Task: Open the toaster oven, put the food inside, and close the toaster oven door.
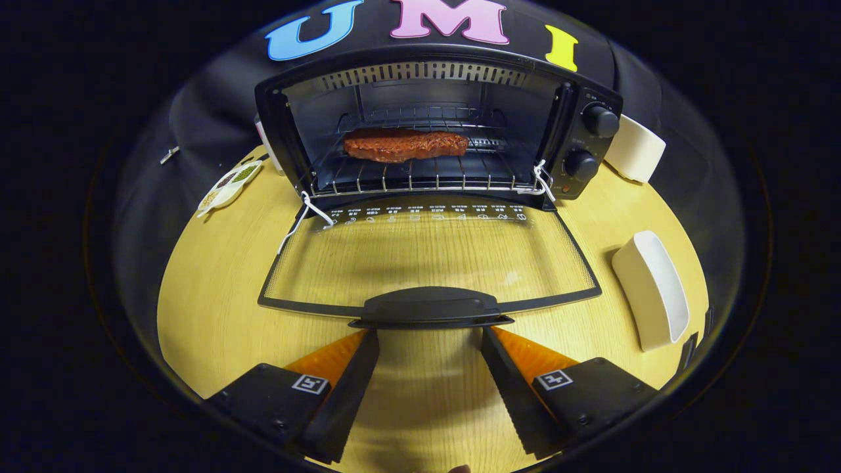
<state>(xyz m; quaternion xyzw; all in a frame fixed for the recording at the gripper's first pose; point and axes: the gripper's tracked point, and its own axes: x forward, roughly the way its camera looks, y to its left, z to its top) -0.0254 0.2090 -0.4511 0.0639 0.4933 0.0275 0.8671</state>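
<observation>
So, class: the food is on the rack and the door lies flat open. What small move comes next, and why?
Probably ease the hand-held gripper forward and close on the door handle. The steak is already inside, the door is down, and the open fingers flank the handle.

The worktop (217,276) is evenly and brightly lit from above. Soft shadows are cast beneath the oven door (427,263). Straight edges are bowed by fisheye distortion. Focus is held sharp throughout; the oven interior (420,118) is dimmer.

My camera rides low behind my fingers (351,374), close to the door handle (430,307), facing straight into the open toaster oven (591,154).
</observation>
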